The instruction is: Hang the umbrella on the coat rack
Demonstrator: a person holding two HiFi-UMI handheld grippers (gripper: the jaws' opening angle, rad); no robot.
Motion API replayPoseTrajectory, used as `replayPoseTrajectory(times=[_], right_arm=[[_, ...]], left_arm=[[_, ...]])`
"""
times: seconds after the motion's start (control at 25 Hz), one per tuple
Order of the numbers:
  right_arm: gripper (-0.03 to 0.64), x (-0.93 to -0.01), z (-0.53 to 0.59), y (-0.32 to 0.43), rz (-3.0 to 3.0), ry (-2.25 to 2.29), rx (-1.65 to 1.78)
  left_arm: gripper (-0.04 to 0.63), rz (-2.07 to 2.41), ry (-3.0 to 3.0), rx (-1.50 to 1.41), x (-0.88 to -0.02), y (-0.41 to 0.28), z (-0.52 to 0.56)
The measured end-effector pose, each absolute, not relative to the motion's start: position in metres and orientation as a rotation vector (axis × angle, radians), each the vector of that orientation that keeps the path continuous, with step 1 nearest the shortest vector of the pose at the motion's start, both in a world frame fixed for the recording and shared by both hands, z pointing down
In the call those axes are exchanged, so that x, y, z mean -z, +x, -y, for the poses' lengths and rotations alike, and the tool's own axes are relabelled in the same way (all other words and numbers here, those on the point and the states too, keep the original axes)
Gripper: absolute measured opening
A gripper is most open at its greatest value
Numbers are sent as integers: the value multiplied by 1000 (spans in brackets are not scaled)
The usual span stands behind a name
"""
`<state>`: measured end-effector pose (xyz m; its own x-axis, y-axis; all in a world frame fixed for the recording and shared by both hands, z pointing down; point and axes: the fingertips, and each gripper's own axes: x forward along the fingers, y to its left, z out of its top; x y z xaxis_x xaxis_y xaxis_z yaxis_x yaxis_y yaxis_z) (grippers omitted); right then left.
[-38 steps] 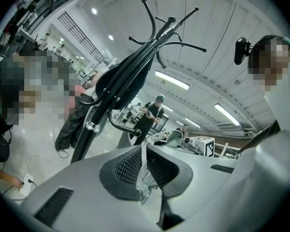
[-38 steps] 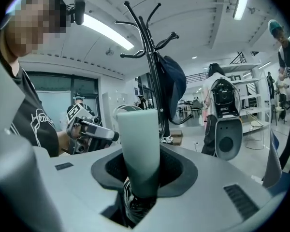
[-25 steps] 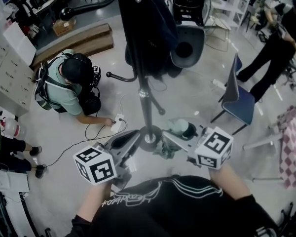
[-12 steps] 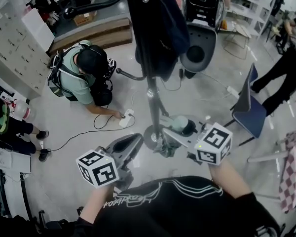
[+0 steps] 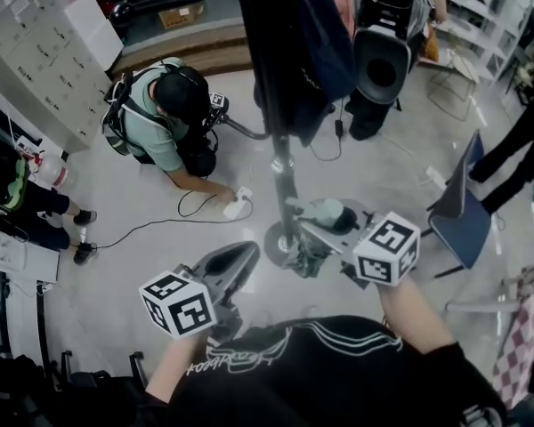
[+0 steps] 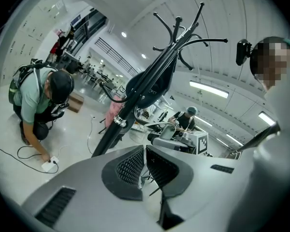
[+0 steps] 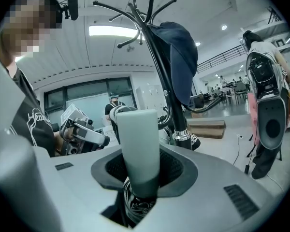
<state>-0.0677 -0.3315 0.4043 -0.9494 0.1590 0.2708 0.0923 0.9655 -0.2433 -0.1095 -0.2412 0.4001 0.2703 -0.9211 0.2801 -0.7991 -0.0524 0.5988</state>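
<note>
Grey left gripper, jaws pressed together, empty | black metal coat rack, dark blue garment hung on it, upright | folded umbrella with pale green cylindrical handle, unhung, just right of rack pole | right gripper, jaws pinching umbrella handle

Bright ceiling strip lights glare overhead; fisheye edges darken and bend.

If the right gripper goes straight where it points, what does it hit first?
Likely the coat rack pole, just right of the umbrella handle held by the right gripper; depth unclear.
</note>
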Motion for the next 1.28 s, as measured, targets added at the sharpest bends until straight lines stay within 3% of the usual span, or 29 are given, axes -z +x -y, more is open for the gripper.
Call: replayPoseTrajectory(times=[1.28], right_arm=[[158,-530,365,-75,2638,-169,-444]], left_arm=[[14,1656,1697,198,-425,-86,245]])
